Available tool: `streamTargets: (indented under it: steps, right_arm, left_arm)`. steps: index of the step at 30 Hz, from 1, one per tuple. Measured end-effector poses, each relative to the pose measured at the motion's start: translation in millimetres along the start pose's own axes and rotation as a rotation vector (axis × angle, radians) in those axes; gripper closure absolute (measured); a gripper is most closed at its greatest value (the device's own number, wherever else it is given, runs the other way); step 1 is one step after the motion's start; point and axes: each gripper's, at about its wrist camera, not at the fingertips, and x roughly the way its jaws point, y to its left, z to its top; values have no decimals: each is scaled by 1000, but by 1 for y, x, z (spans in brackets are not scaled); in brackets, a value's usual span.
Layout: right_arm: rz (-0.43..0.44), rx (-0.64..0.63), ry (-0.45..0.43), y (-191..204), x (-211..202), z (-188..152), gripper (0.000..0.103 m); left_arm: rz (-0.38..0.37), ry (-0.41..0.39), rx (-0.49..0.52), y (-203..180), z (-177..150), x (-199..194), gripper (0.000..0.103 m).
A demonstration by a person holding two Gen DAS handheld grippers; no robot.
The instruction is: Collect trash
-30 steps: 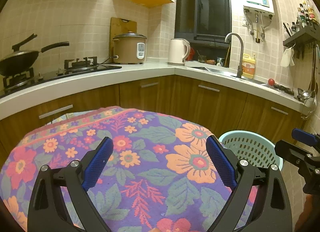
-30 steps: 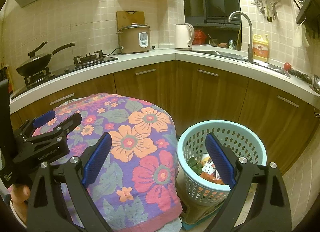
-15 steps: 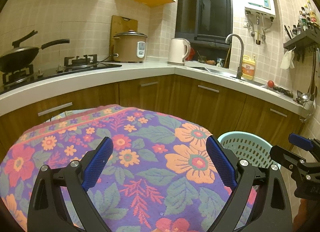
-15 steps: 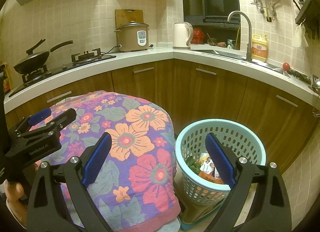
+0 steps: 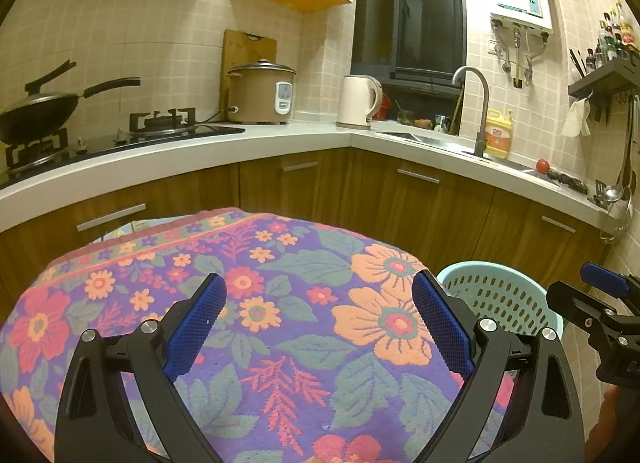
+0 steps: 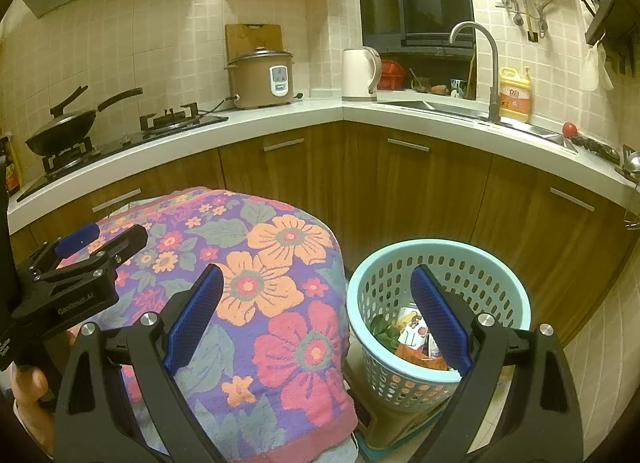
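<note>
Both empty: left gripper [image 5: 318, 323] and right gripper [image 6: 316, 319] spread wide above the floral cloth [image 6: 256, 287]. Trash [image 6: 412, 339], wrappers and greens, sits in the perforated blue basket [image 6: 500, 275] just off the cloth's right edge. Likely light, crumply, soft; pinch a wrapper's free edge, or take the basket by its stiff rim.

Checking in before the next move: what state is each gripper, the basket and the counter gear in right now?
left gripper: open, empty, over the floral cloth.
right gripper: open, empty.
trash basket: upright, partly filled with trash.
rice cooker: lid on.
wok: on the burner.
</note>
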Motion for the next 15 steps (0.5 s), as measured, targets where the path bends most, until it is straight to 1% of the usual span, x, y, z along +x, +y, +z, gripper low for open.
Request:
streamTargets:
  steps: [4, 15]
  right_arm:
    - [-1, 3, 8, 0, 3, -2, 13]
    - [-19, 8, -18, -6, 0, -2, 13]
  left_arm:
    - [5, -10, 11, -1, 0, -1, 11]
    - [3, -3, 15, -1, 0, 1, 11]
